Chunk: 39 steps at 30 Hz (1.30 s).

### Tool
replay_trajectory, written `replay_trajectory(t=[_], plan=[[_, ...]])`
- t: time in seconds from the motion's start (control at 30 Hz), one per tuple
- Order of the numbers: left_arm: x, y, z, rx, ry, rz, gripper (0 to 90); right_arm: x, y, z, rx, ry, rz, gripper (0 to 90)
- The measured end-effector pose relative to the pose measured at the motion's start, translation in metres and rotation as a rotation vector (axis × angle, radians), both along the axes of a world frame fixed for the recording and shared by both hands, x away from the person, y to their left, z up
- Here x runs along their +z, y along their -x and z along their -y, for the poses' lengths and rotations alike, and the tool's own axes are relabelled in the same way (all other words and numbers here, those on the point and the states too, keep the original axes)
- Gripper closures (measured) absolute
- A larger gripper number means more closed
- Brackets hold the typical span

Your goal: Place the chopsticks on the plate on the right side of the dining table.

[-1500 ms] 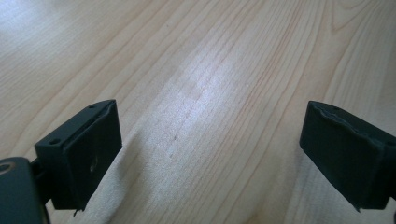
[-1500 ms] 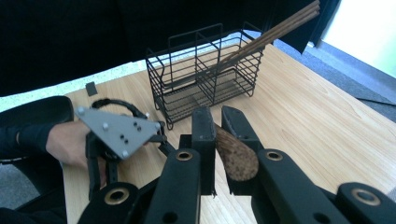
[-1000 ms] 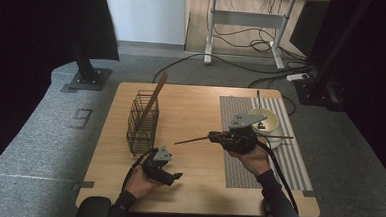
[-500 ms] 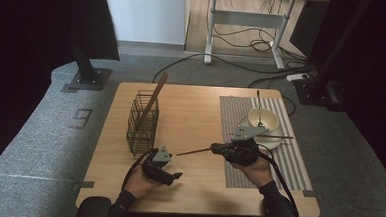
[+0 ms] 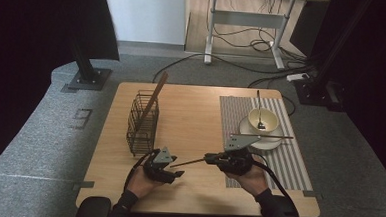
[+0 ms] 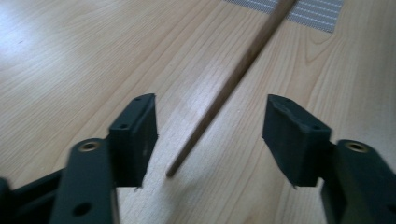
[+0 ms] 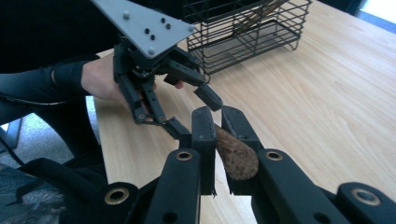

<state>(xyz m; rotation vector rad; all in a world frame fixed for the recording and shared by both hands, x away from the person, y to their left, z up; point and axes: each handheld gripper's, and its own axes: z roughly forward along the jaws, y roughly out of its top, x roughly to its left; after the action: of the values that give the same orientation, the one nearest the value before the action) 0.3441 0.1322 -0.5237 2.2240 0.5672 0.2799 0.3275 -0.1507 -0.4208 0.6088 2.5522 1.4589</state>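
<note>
My right tool is pinched tight on the thick end of a wooden stick. Its thin tip sits between the jaws of my left tool, which have just been closing but don't touch it yet. The stick looks light, stiff and smooth, so I'd grab near the tip. The wire basket stands close by. The table has room ahead.

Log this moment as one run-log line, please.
right gripper: shut on wooden stick | left gripper: open, jaws closing around stick tip | pads not touching
</note>
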Motion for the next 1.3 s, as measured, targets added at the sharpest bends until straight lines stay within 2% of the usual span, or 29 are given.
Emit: replay_trajectory(t=[0.3, 0.53, 0.67, 0.93, 1.03, 1.13, 1.23, 1.3], plan=[[0.000, 0.001, -0.001, -0.025, 0.015, -0.005, 58.3, -0.004, 0.003, -0.006, 0.019, 0.005, -0.021, 83.0], [0.000, 0.004, 0.001, -0.071, 0.015, 0.012, 73.9, -0.002, 0.003, -0.007, 0.019, 0.003, -0.024, 82.9], [0.000, 0.006, 0.002, -0.094, -0.003, 0.028, 77.1, -0.001, -0.001, -0.009, 0.018, 0.001, -0.029, 82.1], [0.002, 0.010, 0.005, -0.157, -0.008, 0.054, 84.2, -0.002, -0.024, -0.002, -0.052, -0.015, -0.075, 71.9], [0.002, 0.011, 0.005, -0.161, 0.001, 0.044, 85.2, -0.004, -0.030, -0.001, -0.065, -0.014, -0.080, 69.1], [0.003, 0.010, 0.004, -0.163, 0.014, 0.034, 85.3, -0.004, -0.031, -0.002, -0.080, 0.004, -0.062, 64.9], [0.003, 0.010, 0.004, -0.168, 0.016, 0.030, 85.3, -0.002, -0.029, -0.004, -0.118, 0.045, -0.039, 52.2], [0.003, 0.010, 0.005, -0.168, 0.014, 0.028, 85.3, 0.000, -0.027, -0.007, -0.140, 0.072, -0.008, 45.0]])
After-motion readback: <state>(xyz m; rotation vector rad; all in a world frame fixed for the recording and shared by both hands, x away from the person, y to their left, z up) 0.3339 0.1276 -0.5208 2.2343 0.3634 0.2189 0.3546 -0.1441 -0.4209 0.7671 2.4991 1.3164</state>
